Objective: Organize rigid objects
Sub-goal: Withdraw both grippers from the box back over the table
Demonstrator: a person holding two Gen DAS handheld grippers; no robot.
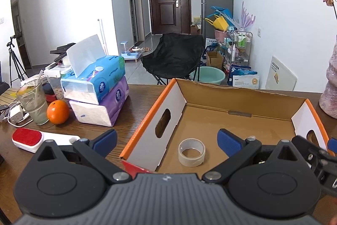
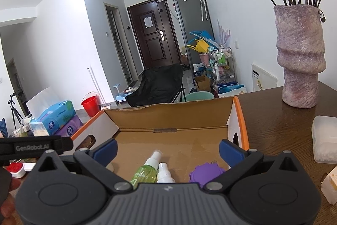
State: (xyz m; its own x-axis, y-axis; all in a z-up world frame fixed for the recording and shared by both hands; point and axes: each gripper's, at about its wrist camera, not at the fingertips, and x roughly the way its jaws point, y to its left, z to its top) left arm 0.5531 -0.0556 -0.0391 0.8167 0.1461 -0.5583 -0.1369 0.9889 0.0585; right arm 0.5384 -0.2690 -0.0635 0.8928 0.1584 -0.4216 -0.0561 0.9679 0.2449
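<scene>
Behind the brown wooden table (image 1: 130, 119) you see a hallway with a dark door. At the far left lies a white brush with a red pad (image 1: 28, 138), outside the cardboard box (image 1: 242, 96). Your left gripper (image 1: 167, 140) is wide open and holds nothing; the tape roll (image 1: 191, 152) lies in the box between its fingers. Your right gripper (image 2: 168, 150) is also wide open and empty above the green spray bottle (image 2: 145, 172), the small white bottle (image 2: 165, 172) and the purple lid (image 2: 205, 174). I think the danger is that an open finger catches the box wall and drags it, or that your right arm knocks the vase (image 2: 300, 54).
</scene>
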